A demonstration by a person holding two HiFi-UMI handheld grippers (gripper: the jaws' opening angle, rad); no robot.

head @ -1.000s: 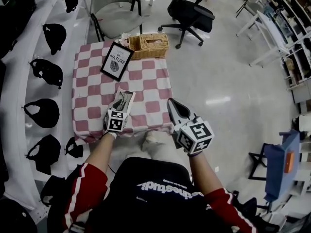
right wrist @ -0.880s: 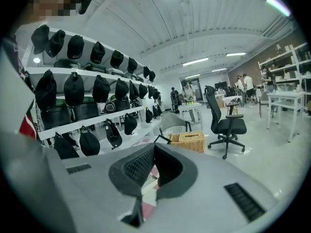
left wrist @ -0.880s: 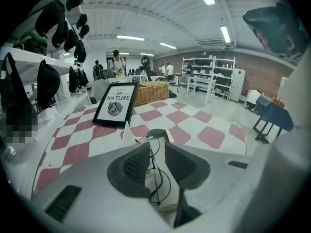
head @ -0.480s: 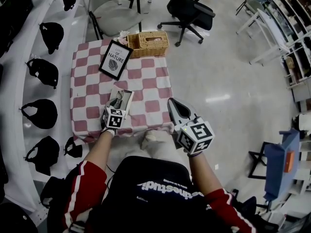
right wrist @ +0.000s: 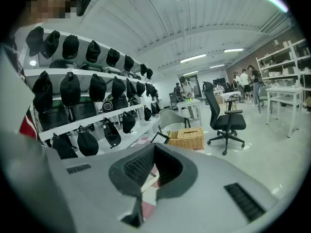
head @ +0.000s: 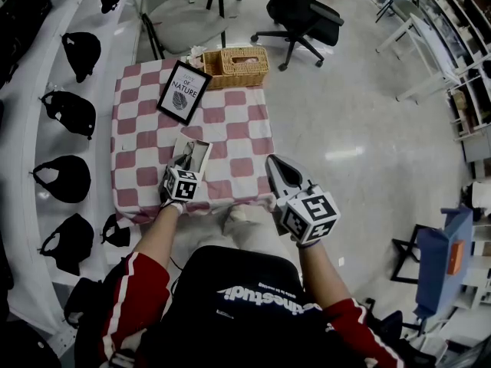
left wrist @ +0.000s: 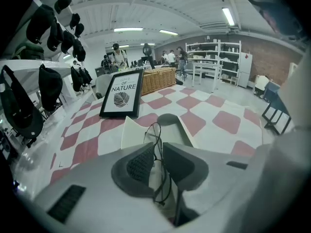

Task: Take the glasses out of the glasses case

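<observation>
The white glasses case (head: 196, 149) lies open on the checked table (head: 238, 140), near its front edge. My left gripper (head: 186, 169) is at the case's near end, shut on thin wire-framed glasses (left wrist: 153, 132). In the left gripper view the frame is pinched between the jaws of the left gripper (left wrist: 156, 148), and one lens loop sticks out over the open case (left wrist: 178, 131). My right gripper (head: 282, 173) hovers off the table's front right corner. The right gripper (right wrist: 154, 148) has its jaws shut on nothing.
A framed "Nature" picture (head: 184, 92) leans at the back left of the table, beside a wicker basket (head: 236, 66). Behind the table are a grey chair (head: 180, 10) and a black office chair (head: 303, 14). Shelves of black caps (head: 70, 106) run along the left.
Hardly anything differs: the left gripper stays at the case's near end with the glasses in it, and the right gripper holds its place.
</observation>
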